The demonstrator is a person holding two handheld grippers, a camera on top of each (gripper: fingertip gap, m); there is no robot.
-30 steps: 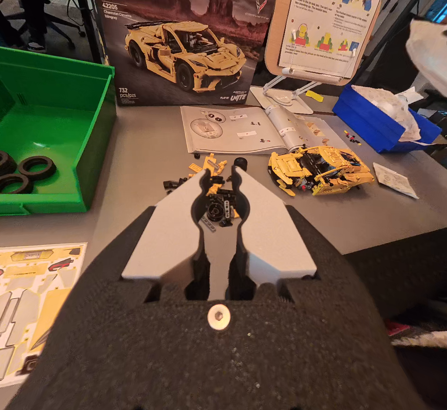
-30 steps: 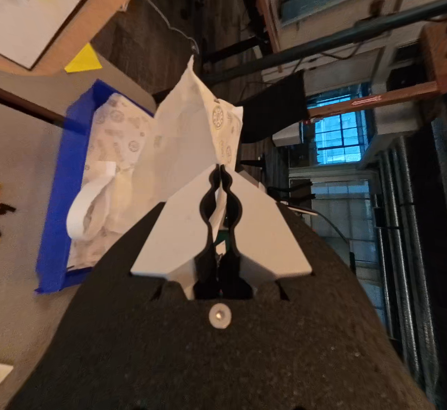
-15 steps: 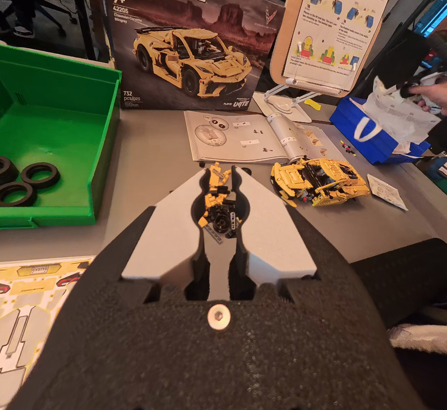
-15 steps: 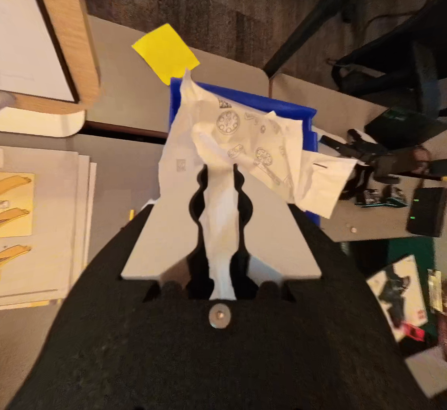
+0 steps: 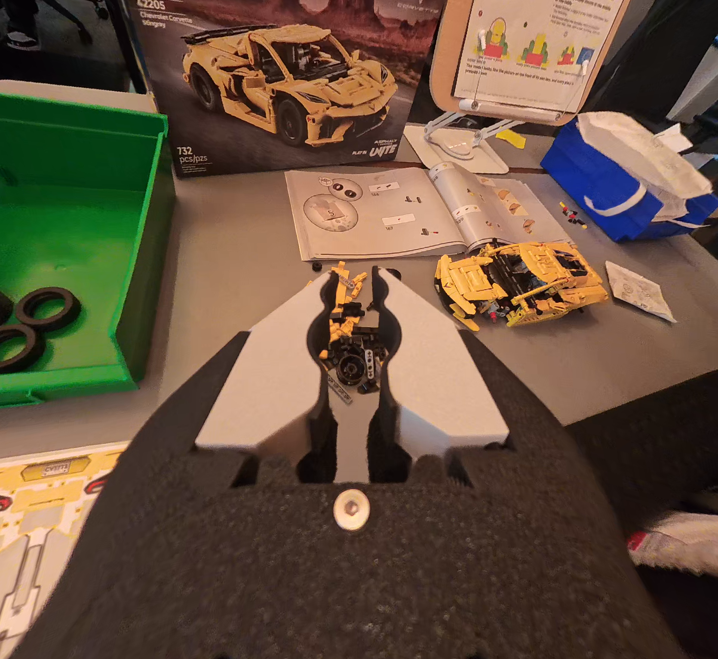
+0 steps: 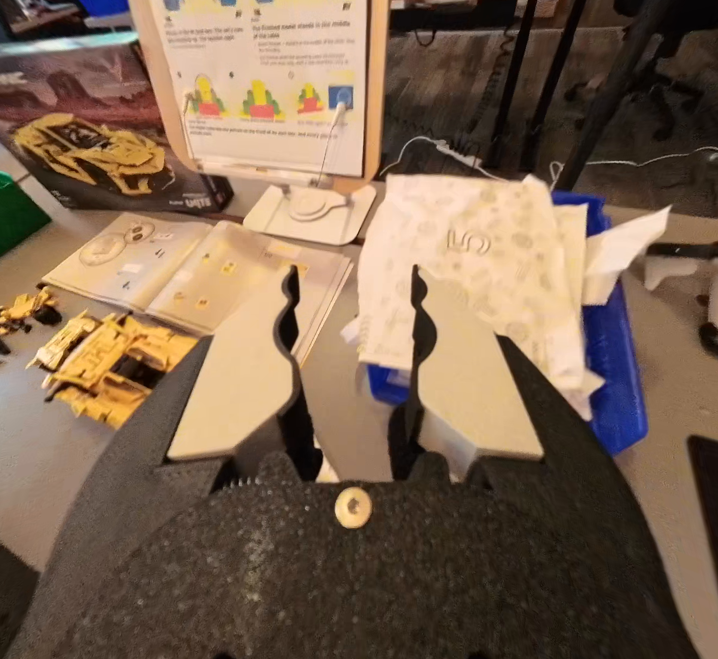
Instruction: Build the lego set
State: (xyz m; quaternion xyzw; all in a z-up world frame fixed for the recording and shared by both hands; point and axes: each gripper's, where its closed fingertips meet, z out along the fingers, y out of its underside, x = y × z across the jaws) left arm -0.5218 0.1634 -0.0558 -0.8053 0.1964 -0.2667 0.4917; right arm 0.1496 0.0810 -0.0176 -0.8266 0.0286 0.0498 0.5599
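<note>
The left gripper (image 5: 351,279) hung above the grey table (image 5: 233,251), jaws a little apart and holding nothing. The loose pile of parts (image 5: 351,333) lay straight ahead of it and below, framed in the gap between the fingers. The pile ran lengthwise along the gripper's own line of sight, yellow pieces at the far end, black ones nearer. A black hub (image 5: 351,368) sat at the near end beside a short grey beam (image 5: 369,362).

The car (image 5: 518,284), part built, stood to the right of the pile and just in front of the open booklet (image 5: 388,213). Its long axis lay across the left view.

The right gripper (image 6: 353,271) stood with jaws wide apart, empty, near the blue bin (image 6: 617,368). Crumpled paper bags (image 6: 474,271) filled that bin. In the right view the car (image 6: 105,360) lay to the left of the jaws. The left gripper was judged the nearer to the pile, and a straight descent should reach it.

Counts: one car, one booklet, one pile. One green bin (image 5: 77,213) showed three tyres (image 5: 48,308), the edge of the frame hiding any more. One flat paper packet (image 5: 637,290) lay right of the car.
</note>
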